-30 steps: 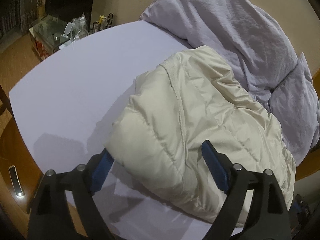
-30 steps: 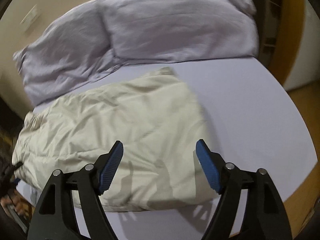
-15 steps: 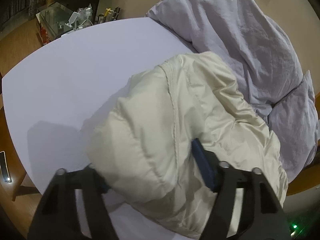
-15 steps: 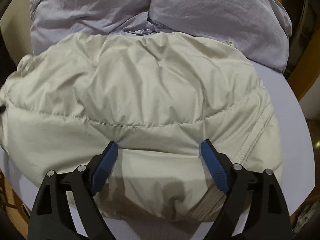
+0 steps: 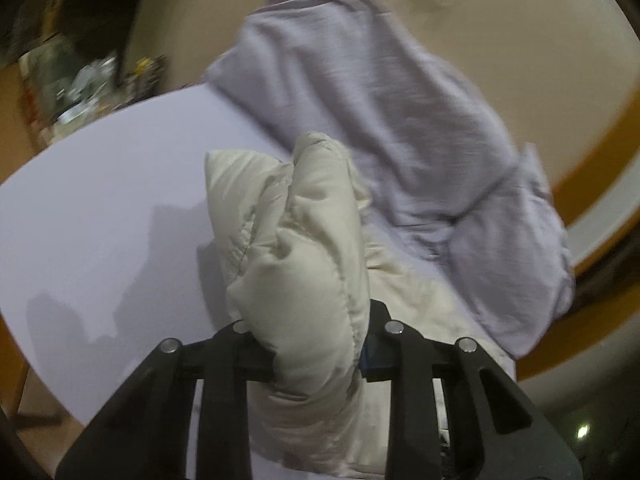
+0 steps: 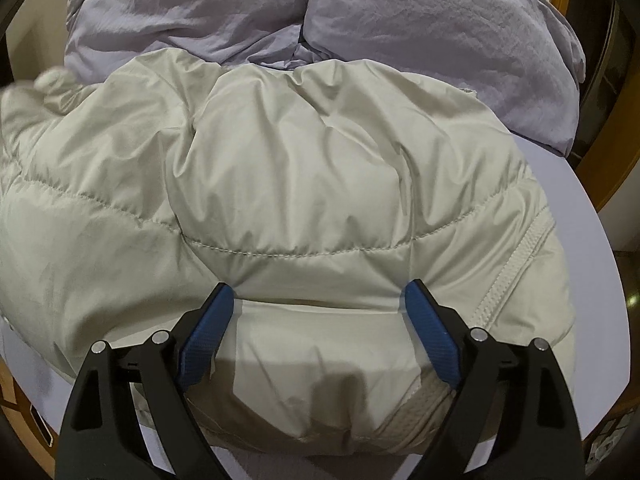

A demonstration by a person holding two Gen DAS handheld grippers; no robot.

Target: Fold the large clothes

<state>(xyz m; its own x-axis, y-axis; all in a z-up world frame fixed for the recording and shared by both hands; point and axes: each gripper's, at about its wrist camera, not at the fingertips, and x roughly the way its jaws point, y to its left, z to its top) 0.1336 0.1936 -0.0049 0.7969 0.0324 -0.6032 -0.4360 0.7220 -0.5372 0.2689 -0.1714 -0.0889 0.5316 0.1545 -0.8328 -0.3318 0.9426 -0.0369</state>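
Since a second earlier, left gripper (image 5: 318,354) had closed on jacket (image 6: 320,184) and raised a bunch off the bed (image 5: 104,216), starting a fold, while right gripper (image 6: 316,332) hung wide open, empty, over its near edge.

The left gripper (image 5: 318,354) has its jaws drawn close together, pinching a thick fold of the jacket (image 5: 304,280); the blurred view seems to show it raised. The right gripper (image 6: 320,328) has its jaws spread wide, their blue pads (image 6: 206,336) pressing the jacket's puffy surface.
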